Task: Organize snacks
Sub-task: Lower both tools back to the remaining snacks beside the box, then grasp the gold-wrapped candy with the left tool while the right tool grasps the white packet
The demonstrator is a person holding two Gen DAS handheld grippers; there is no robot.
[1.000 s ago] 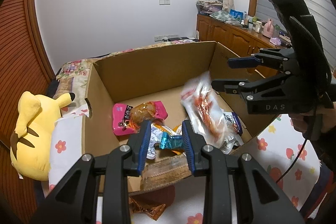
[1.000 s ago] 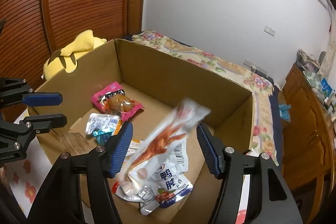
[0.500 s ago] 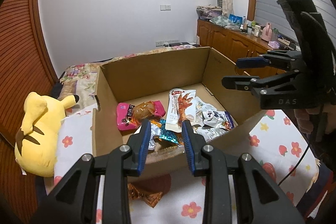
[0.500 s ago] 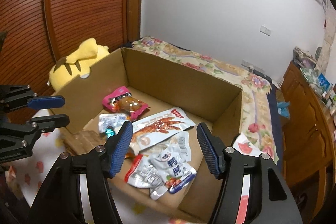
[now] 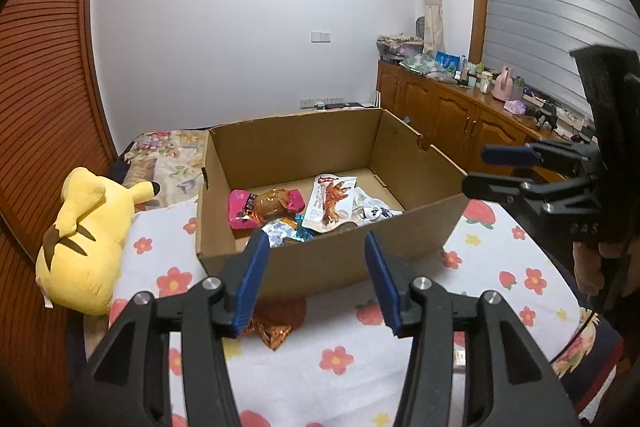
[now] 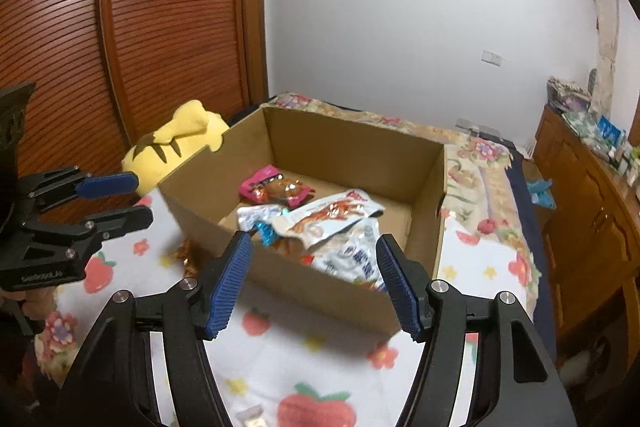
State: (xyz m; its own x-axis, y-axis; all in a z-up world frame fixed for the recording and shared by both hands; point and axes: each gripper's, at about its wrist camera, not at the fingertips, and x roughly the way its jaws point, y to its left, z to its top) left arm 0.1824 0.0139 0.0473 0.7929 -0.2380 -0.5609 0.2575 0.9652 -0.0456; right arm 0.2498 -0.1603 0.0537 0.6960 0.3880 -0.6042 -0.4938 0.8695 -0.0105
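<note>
Two grippers hang short of the cardboard box (image 5: 332, 259), neither holding anything: the left gripper (image 5: 316, 279) has its jaws opening with only air between them, and the right gripper (image 6: 314, 287) stands wide and empty. Inside the box lie the snacks. The long white packet (image 5: 330, 203) points its length toward the far wall, beside the pink packet (image 5: 264, 207). An orange wrapper (image 5: 272, 333) lies on the flowered sheet (image 5: 320, 367), just outside the box's near wall.
</note>
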